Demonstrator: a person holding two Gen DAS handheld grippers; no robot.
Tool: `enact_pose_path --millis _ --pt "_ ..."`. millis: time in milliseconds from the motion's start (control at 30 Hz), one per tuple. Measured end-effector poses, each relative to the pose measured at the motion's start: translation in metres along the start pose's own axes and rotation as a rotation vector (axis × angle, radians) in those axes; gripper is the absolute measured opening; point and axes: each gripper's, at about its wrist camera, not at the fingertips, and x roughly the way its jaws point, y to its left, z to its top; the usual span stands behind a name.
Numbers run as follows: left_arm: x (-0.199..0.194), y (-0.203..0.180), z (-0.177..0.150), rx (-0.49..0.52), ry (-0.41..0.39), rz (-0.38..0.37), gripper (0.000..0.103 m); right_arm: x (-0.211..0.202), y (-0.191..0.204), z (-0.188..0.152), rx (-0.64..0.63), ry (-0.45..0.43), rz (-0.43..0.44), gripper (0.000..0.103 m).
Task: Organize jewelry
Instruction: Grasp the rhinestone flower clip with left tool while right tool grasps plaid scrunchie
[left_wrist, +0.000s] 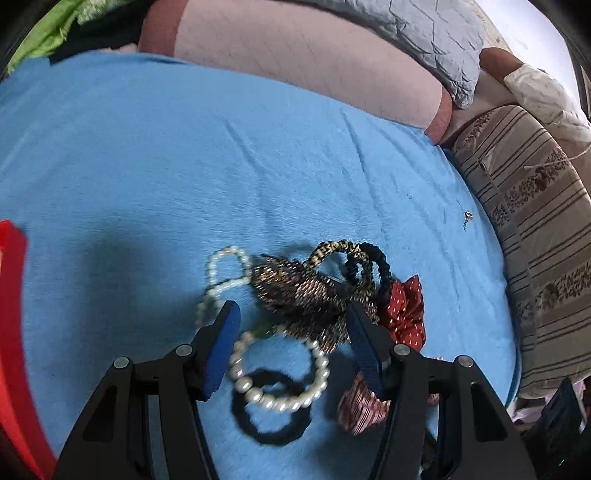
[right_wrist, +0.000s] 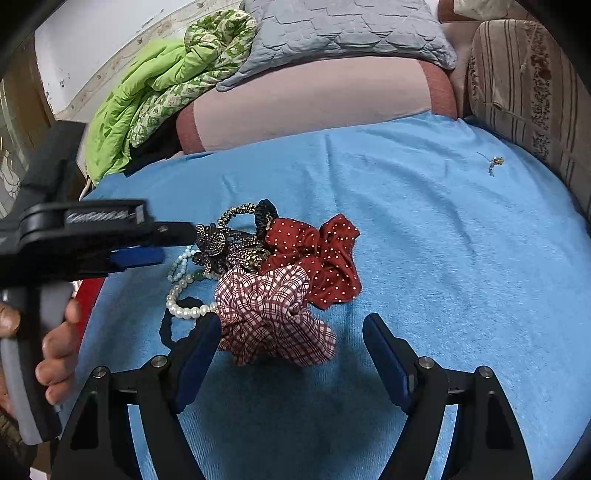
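Left wrist: your left claw (left_wrist: 291, 328) gapes wide above the pearl bracelet (left_wrist: 280, 373) in the jewelry pile on the blue bed sheet (left_wrist: 147, 166); you seem to be picking 1 piece, so lower and close.

Right wrist: your right claw (right_wrist: 291, 334) is spread, empty, beside the checked scrunchie (right_wrist: 269, 314).

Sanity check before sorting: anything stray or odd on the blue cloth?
Yes. One small metallic trinket, possibly an earring, lies alone on the blue cloth, far right of the tangled heap of pearl bracelets, scrunchies and beaded flower clip. Both grippers are open and empty.
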Motion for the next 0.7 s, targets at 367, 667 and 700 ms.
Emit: enact_pose_path --millis 367,667,700 --pt "0.028 -0.008 0.008 -0.041 0.040 -0.038 0.060 0.015 -0.002 -0.003 -0.001 0.043 0.019 0.054" --pt "0.018 -0.027 0.005 0.013 0.022 -0.106 0.013 0.009 -0.005 -0.005 0.027 0.047 0.064 0.010" --pt "0.016 -0.028 0.003 0.015 0.021 -0.110 0.011 0.006 -0.005 -0.005 0.031 0.041 0.067 0.010"
